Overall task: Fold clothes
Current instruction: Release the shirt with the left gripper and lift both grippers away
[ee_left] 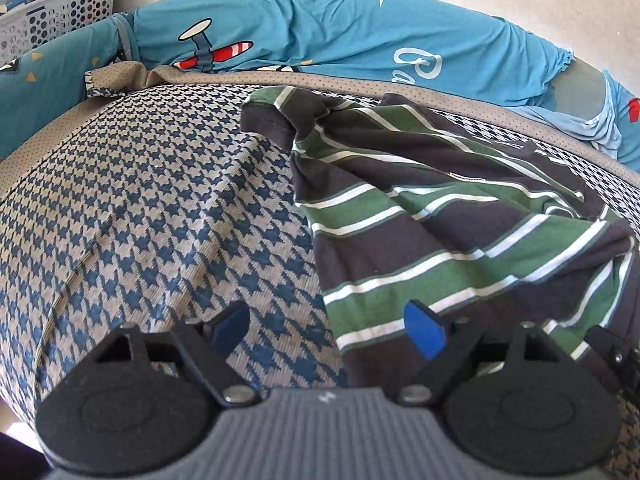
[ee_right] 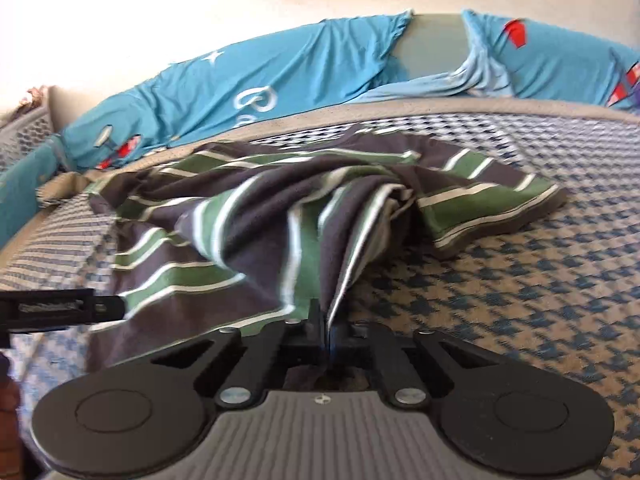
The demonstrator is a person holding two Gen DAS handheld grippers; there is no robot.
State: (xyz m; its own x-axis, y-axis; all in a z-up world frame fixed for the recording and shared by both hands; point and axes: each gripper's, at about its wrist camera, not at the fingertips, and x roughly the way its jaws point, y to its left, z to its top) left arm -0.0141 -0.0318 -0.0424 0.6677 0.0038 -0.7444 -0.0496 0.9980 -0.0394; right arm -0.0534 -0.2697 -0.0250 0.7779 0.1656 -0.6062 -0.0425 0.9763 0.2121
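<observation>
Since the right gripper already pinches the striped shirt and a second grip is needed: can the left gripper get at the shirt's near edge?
Probably yes. The left gripper is open, the striped shirt edge lies between its fingers on the bedspread, and nothing blocks it.

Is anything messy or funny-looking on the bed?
Yes. The striped shirt lies crumpled and bunched on the checked bed cover, not flat. The right gripper pinches one edge, pulling it into a tent. The left gripper is open, holding nothing.
</observation>
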